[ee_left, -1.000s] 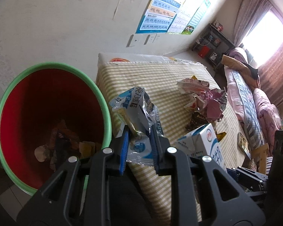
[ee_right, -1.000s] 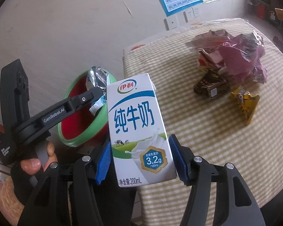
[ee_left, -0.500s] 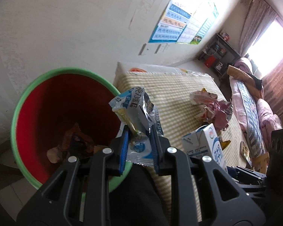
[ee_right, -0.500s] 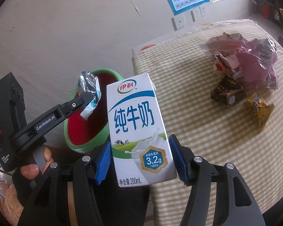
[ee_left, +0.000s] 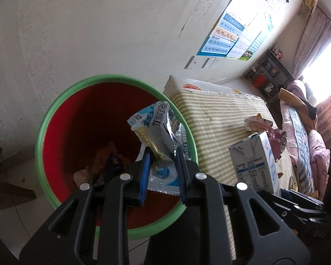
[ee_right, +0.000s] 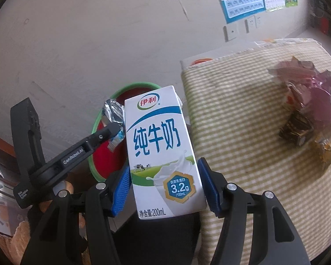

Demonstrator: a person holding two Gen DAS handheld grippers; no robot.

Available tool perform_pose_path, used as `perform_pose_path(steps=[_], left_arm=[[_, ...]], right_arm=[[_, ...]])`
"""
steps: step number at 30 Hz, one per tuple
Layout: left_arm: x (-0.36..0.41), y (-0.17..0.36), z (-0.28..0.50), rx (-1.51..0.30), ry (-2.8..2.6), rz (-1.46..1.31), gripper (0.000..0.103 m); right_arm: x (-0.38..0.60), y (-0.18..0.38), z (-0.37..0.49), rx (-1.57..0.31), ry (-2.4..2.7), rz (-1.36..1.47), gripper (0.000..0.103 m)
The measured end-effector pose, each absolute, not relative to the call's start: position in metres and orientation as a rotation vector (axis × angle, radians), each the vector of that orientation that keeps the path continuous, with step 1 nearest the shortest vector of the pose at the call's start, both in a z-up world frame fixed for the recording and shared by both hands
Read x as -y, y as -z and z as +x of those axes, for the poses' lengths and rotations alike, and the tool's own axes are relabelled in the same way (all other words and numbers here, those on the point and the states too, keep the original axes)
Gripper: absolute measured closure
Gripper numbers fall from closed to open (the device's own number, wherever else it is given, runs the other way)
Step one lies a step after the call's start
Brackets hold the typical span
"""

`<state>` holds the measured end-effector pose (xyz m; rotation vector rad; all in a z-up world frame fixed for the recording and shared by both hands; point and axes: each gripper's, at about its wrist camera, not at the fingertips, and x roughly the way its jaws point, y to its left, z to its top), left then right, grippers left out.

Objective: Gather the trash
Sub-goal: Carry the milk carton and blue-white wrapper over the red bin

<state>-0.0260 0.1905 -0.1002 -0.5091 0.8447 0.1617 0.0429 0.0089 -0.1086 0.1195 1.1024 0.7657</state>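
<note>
Foil wrapper (ee_left: 160,132) over red bin (ee_left: 61,137)

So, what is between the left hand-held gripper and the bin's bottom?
Only its held wrapper, above the bin; otherwise open space, in the left wrist view.

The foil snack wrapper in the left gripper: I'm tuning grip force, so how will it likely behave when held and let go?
The wrapper looks thin and crinkled, bending above the left gripper, so probably floppy and very light. Its glossy foil may slip. Released over the bin, it may flutter rather than drop straight.
</note>
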Motion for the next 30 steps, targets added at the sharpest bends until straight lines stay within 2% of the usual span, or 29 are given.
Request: perform_pose_path(steps=[30], left_arm=[[-0.234, 0.112, -0.05, -0.851, -0.291, -0.536, 0.081]], right_arm=[[-0.086, 0.09, 0.045, -1.087, -0.931, 0.153, 0.046]])
